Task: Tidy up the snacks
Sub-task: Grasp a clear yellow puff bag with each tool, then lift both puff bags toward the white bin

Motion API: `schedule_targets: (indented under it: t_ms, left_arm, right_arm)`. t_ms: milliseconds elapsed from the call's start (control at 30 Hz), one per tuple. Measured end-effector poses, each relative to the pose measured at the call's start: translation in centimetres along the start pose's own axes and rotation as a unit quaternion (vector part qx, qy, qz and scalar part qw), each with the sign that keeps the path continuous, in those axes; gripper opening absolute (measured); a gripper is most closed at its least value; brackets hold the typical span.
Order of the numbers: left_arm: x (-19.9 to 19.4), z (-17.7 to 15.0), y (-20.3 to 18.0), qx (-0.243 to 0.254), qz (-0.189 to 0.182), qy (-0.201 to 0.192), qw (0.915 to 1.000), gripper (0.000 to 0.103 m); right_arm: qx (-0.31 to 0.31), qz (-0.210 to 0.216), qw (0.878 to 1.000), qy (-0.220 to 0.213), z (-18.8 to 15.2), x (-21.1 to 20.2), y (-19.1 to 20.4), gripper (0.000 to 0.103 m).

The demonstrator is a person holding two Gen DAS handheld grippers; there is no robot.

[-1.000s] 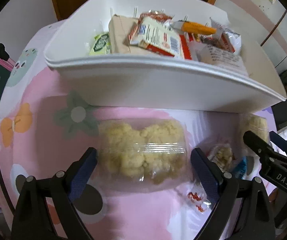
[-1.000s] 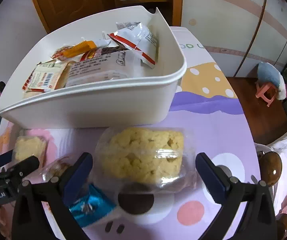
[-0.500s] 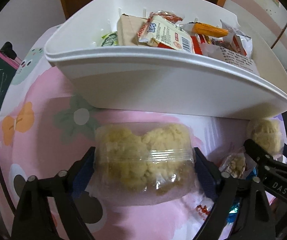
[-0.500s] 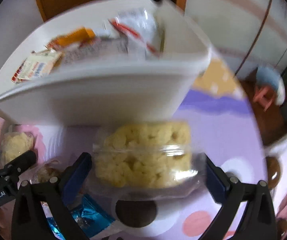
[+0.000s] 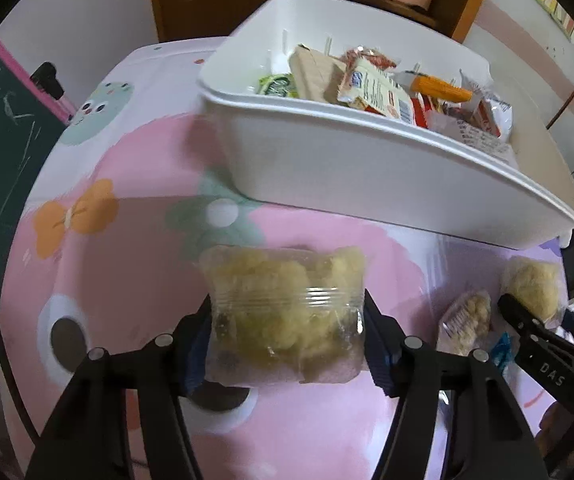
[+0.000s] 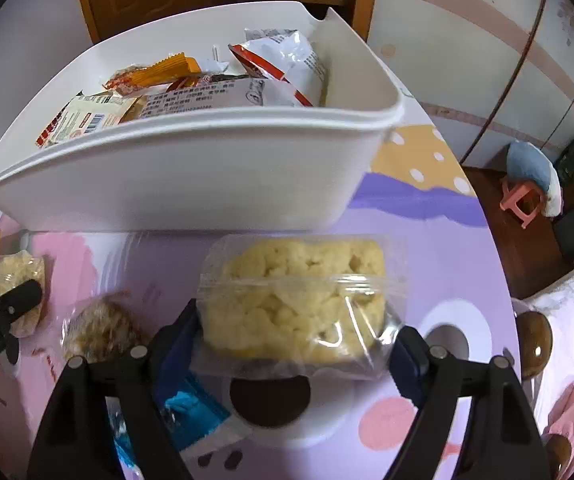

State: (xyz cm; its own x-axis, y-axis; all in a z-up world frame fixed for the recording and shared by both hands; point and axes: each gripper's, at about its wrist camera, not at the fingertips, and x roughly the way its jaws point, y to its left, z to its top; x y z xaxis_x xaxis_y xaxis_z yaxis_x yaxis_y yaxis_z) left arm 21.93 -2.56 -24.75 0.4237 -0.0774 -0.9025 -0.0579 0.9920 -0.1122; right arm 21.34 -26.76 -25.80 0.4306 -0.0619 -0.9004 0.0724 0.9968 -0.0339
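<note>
Closing left gripper (image 5: 287, 344) on clear puffed-snack pack (image 5: 285, 312), right gripper (image 6: 295, 344), lettered "DAS", closing on another (image 6: 299, 300).

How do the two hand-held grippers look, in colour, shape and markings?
Both are matte black, with two angular arms joined by silver rivets and ending in dark blue pads. The left hand-held gripper has a thin black cable at its left. The right hand-held gripper shows white "DAS" lettering in the left view.

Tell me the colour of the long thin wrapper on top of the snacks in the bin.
Orange. The long wrapper shows best in the right wrist view, lying in the white bin.
</note>
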Motion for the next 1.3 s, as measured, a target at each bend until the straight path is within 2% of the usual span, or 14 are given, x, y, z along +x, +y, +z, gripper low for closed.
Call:
schedule_targets:
  t_ms: [267, 500, 767, 1000, 1167, 1300]
  left_arm:
    - [-6.0, -2.2, 1.1, -0.003, -0.006, -0.039, 0.9992, 0.062]
    - [-11.0, -3.9, 1.4, 0.002, -0.031, -0.067, 0.9973, 0.062]
    - [-17.4, -4.0, 0.3, 0.034, -0.033, -0.137, 0.9895, 0.062]
    - [-22.1, -1.3, -1.5, 0.083, -0.013, -0.192, 0.9779, 0.062]
    - [-25.1, 2.6, -2.4, 0.102, -0.006, -0.212, 0.9718, 0.062]
    - [-27.8, 6.1, -3.3, 0.113, 0.007, -0.243, 0.9634, 0.062]
  right_arm:
    - [0.019, 0.028, 0.999, -0.021, -1.5, -4.2, -1.3, 0.083]
    - [0.012, 0.049, 0.996, -0.071, -3.3, -10.3, -1.3, 0.083]
    - [-0.012, 0.065, 0.988, -0.138, -3.5, -17.2, 0.4, 0.083]
    - [-0.049, 0.066, 0.976, -0.204, -0.9, -22.8, 1.4, 0.083]
    - [-0.061, 0.065, 0.963, -0.253, 2.3, -26.8, 1.3, 0.083]
    - [-0.072, 0.058, 0.95, -0.299, 5.7, -30.1, 1.2, 0.083]
